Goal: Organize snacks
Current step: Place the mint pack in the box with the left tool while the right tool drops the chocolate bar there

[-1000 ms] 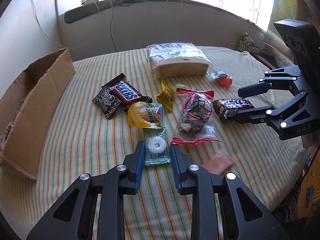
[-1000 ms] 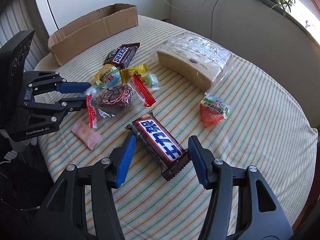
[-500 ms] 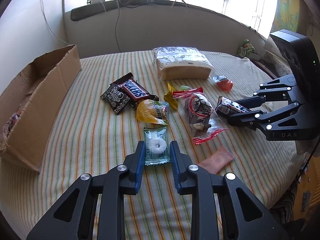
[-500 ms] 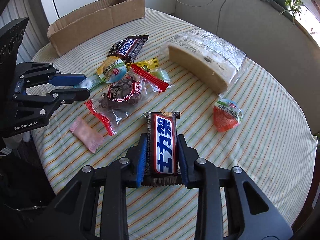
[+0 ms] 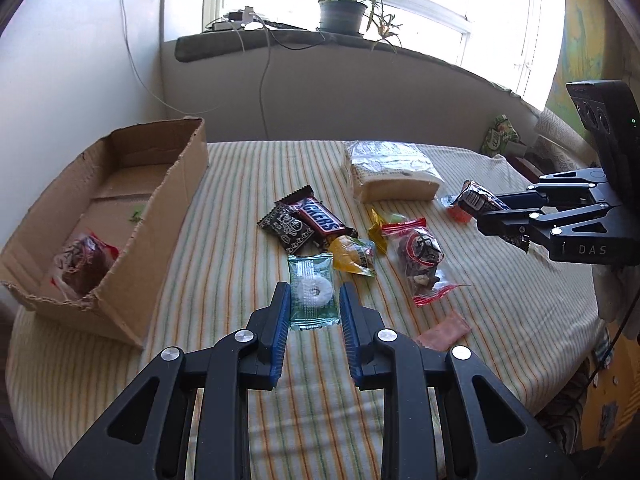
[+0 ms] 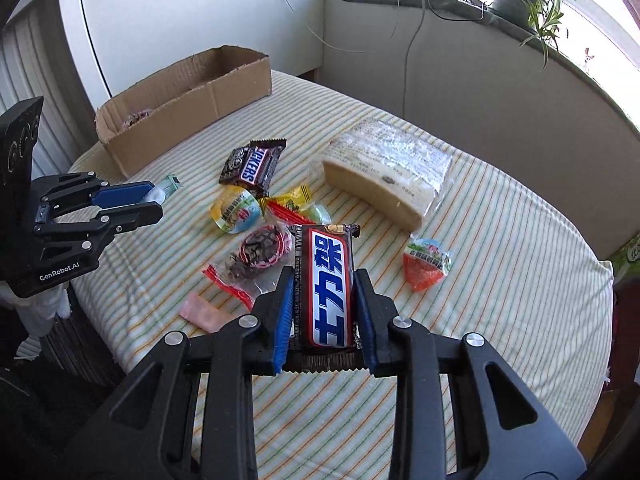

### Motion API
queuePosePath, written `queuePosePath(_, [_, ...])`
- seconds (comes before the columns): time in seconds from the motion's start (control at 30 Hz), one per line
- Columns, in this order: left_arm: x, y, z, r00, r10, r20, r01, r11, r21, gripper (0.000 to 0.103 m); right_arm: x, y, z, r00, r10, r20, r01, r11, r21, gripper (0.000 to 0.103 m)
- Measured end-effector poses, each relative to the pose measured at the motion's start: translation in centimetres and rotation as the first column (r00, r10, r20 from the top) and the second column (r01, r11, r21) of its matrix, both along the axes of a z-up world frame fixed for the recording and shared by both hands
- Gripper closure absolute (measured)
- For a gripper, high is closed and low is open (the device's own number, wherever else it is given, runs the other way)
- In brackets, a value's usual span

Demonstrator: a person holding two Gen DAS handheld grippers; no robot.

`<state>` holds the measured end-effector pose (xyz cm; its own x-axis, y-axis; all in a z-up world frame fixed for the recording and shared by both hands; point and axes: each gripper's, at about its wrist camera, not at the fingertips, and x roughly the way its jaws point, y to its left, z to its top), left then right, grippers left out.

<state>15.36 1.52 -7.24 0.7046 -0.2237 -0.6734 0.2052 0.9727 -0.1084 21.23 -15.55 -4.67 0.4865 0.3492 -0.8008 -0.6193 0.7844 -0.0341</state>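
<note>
My left gripper [image 5: 314,292] is shut on a green mint packet [image 5: 313,290] with a white ring candy, held a little above the striped tablecloth [image 5: 240,184]. From the right wrist view, that left gripper [image 6: 154,202] hangs at the left, and the mint packet [image 6: 168,186] sticks out past its tips. My right gripper [image 6: 324,276] is shut on a chocolate bar [image 6: 328,288] with a blue and white label, lifted off the table. The left wrist view has the right gripper [image 5: 494,214] at the right with the chocolate bar [image 5: 474,196] in it. An open cardboard box [image 5: 168,204] stands at the left.
Loose on the cloth lie a Snickers bar [image 5: 320,216], a dark cookie packet [image 5: 286,228], a yellow jelly cup [image 5: 352,254], a red-sealed clear bag [image 5: 420,260], wrapped cake [image 5: 388,176], a pink sachet [image 5: 442,332] and a red jelly [image 6: 424,266]. The box holds another red-sealed bag [image 5: 80,266].
The right gripper closed on the chocolate bar and raised it off the cloth. The left gripper rose with the mint packet and drew back from the pile.
</note>
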Motion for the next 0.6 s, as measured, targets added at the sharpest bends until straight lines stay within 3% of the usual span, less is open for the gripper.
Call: queuePosePath(0.6, [1.2,9.2,3.6,0.978,0.179,0.109,-0.179,0.984,-0.008,0.080,2.5,9.4,3.0,0.996,0.055,0.071,-0.058,0.997,0.043,0.073])
